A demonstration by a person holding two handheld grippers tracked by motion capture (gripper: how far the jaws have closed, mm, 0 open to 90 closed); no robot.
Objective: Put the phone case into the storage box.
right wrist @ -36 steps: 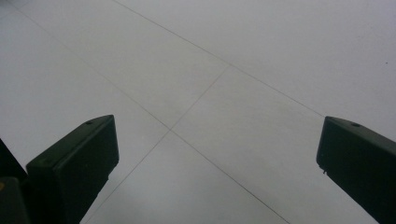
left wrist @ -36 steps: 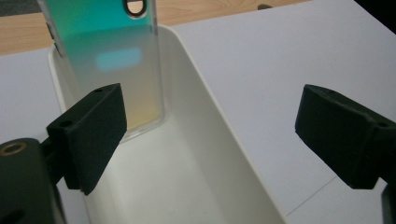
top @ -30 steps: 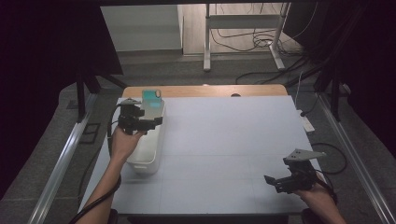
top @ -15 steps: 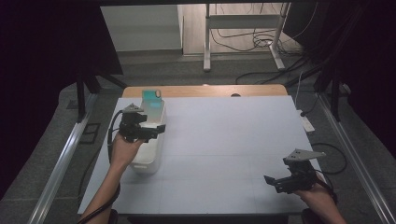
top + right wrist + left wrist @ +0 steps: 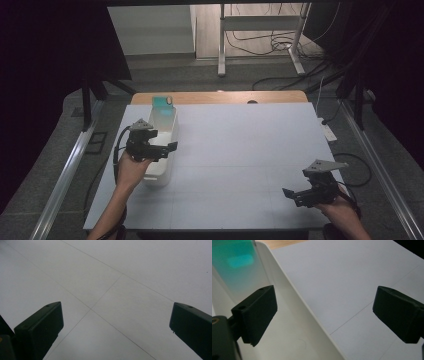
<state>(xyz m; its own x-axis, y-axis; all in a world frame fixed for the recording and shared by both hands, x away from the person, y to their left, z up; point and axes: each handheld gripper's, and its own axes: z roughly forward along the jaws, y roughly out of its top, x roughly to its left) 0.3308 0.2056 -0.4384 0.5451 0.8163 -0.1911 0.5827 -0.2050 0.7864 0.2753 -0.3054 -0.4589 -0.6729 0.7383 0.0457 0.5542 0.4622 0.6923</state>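
Observation:
A long white bin (image 5: 159, 176) stands on the left of the white table (image 5: 240, 150), with a teal translucent item (image 5: 161, 102) upright at its far end. My left gripper (image 5: 161, 145) hovers open over the bin's middle. In the left gripper view, the gripper (image 5: 325, 312) straddles the bin's right wall (image 5: 294, 292): one jaw is inside the bin, the other over the table, and the teal item (image 5: 237, 265) rises ahead. My right gripper (image 5: 296, 193) is open near the front right corner, and the right gripper view shows nothing between the jaws of the gripper (image 5: 115, 327), just the table (image 5: 125, 277).
A bare wooden strip (image 5: 225, 97) runs along the table's far edge. Metal rails (image 5: 70, 165) flank the table on both sides. A stand's legs and loose cables (image 5: 260, 47) lie on the floor beyond. Thin seam lines cross the table top.
My left gripper has drawn back along the bin toward the person, away from the teal item. The right gripper has stayed put.

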